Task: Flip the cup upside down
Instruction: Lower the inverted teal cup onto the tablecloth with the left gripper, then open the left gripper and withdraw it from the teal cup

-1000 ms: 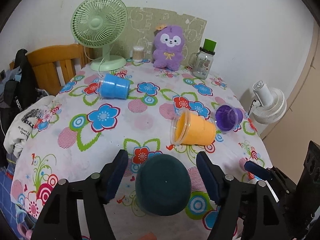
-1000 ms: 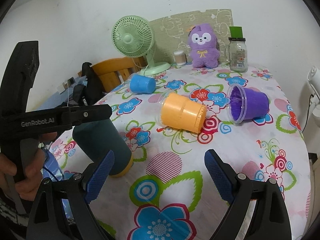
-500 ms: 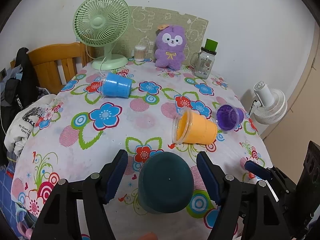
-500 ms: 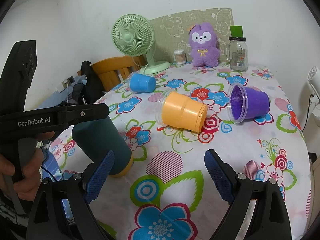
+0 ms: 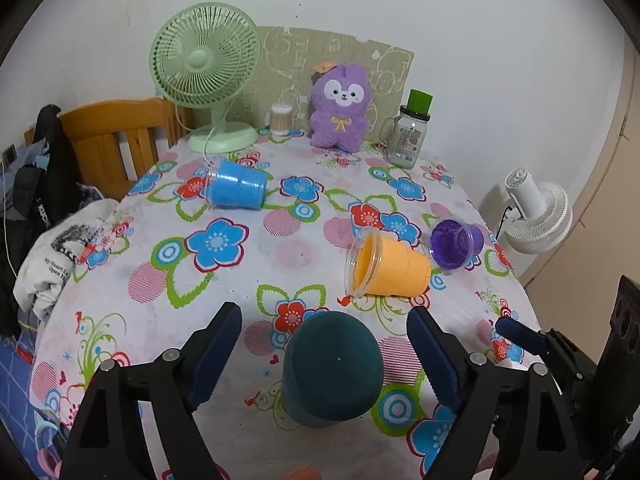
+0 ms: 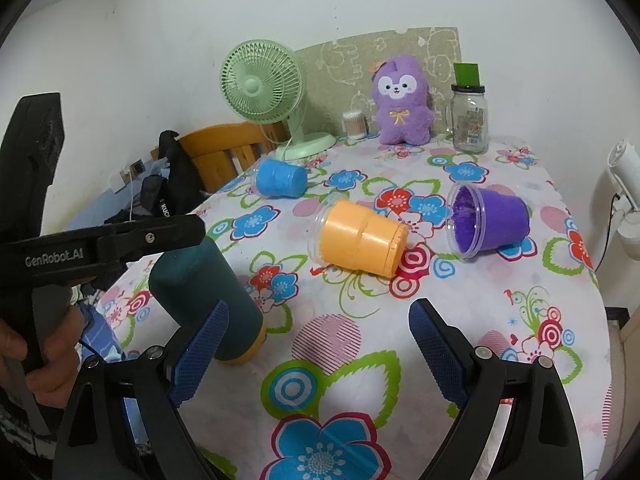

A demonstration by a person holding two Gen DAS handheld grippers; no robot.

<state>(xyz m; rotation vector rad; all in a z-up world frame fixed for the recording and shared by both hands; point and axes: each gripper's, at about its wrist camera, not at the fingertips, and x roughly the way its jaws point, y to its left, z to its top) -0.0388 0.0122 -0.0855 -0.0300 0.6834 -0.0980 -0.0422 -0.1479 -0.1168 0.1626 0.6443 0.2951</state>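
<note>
A dark teal cup (image 5: pixel 332 368) stands upside down, mouth on the floral tablecloth, near the table's front edge; it also shows in the right wrist view (image 6: pixel 208 292). My left gripper (image 5: pixel 326 354) is open, its blue pads apart on either side of the cup and clear of it. An orange cup (image 5: pixel 390 268) (image 6: pixel 360 240), a purple cup (image 5: pixel 456 242) (image 6: pixel 490 220) and a blue cup (image 5: pixel 238 190) (image 6: pixel 282 178) lie on their sides. My right gripper (image 6: pixel 316 346) is open and empty above the cloth.
A green desk fan (image 5: pixel 206 68), cotton-swab jar (image 5: pixel 281 120), purple plush toy (image 5: pixel 340 106) and glass jar mug (image 5: pixel 408 136) line the back. A wooden chair with clothes (image 5: pixel 108 140) stands left; a white fan (image 5: pixel 536 216) stands right of the table.
My left gripper has drawn back and up a little from the upside-down teal cup, still open. The cups and my right gripper have not moved.
</note>
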